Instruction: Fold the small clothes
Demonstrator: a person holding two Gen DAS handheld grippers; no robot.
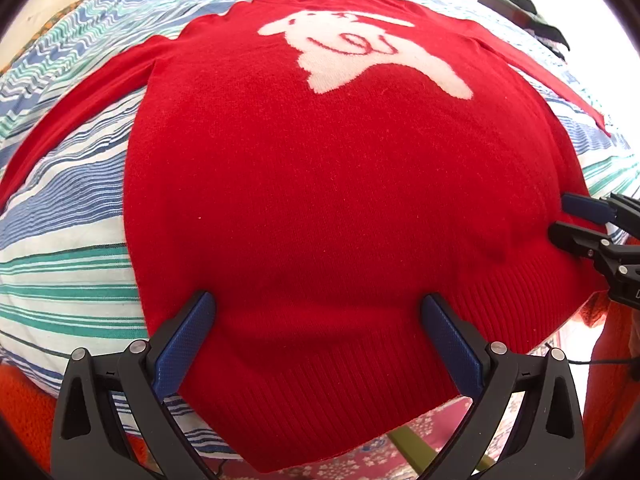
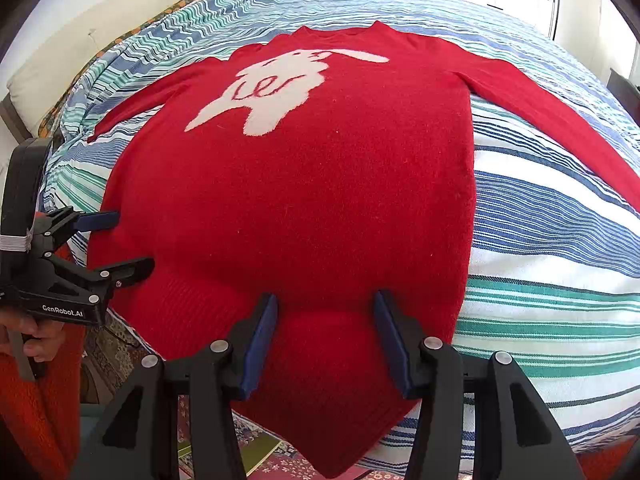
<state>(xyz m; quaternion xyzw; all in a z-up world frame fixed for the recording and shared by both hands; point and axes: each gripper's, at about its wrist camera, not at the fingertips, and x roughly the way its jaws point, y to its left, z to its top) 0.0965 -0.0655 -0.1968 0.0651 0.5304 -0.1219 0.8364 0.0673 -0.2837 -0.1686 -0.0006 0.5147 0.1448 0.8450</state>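
A red sweater [image 1: 320, 184] with a white animal motif [image 1: 360, 52] lies flat, front up, on a striped bedspread [image 1: 68, 240], sleeves spread to both sides. My left gripper [image 1: 318, 312] stands wide open over the ribbed hem near its left corner, fingertips resting on the knit. It also shows at the left edge of the right wrist view as the left gripper [image 2: 120, 242]. My right gripper [image 2: 326, 304] is open about halfway over the hem near the right corner, red knit [image 2: 320, 200] lying between its blue pads without being pinched. The right gripper [image 1: 560, 220] enters the left wrist view from the right.
The bedspread [image 2: 552, 240] covers the whole bed; the hem hangs over its near edge above a patterned rug [image 2: 256, 444]. A hand [image 2: 36, 340] in an orange sleeve holds the left gripper. Dark items [image 1: 532, 16] lie at the far right of the bed.
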